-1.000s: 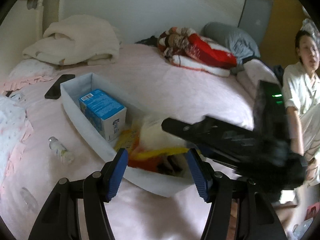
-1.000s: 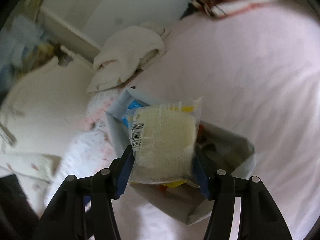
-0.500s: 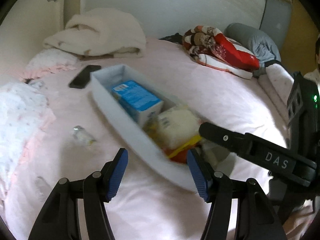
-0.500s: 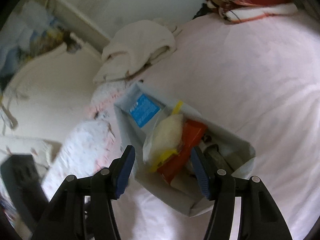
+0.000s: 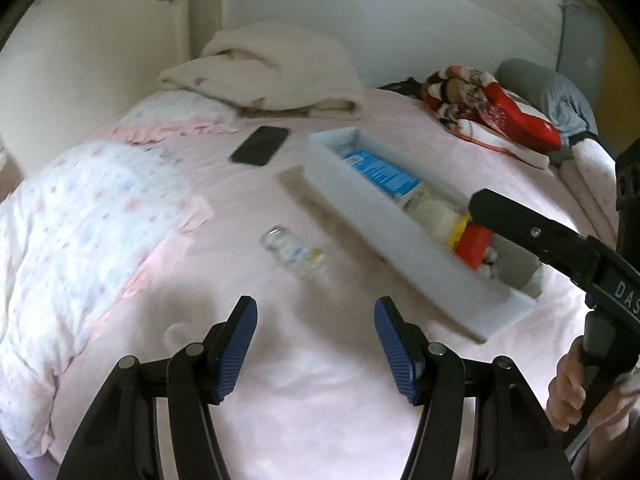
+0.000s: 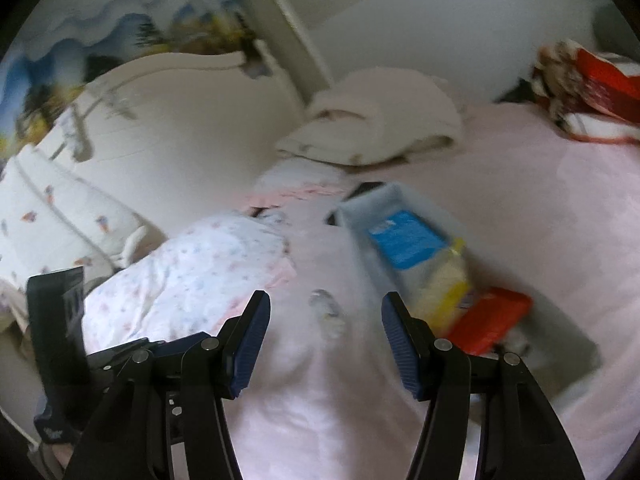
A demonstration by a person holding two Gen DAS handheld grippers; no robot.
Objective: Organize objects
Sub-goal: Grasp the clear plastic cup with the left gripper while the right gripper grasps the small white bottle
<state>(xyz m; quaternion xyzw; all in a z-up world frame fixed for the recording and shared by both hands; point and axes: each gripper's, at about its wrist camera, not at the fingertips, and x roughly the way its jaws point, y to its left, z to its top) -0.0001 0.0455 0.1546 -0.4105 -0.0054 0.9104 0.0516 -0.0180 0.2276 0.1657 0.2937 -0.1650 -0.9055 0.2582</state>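
A long white bin lies on the pink bed and holds a blue box, a pale yellow-edged packet and a red packet. A small clear bottle lies on the sheet left of the bin. My left gripper is open and empty, short of the bottle. My right gripper is open and empty, with the bottle just ahead between its fingers. The bin, blue box and red packet lie to its right. The right gripper's finger shows at the right of the left wrist view.
A black phone lies beyond the bottle. A patterned quilt fills the left. Folded cream blankets and a red patterned blanket lie at the back. A white headboard stands at the left.
The right gripper let the pale packet go into the bin and drew back, swinging left toward the bottle. The left gripper pulled back and left, away from the bin.
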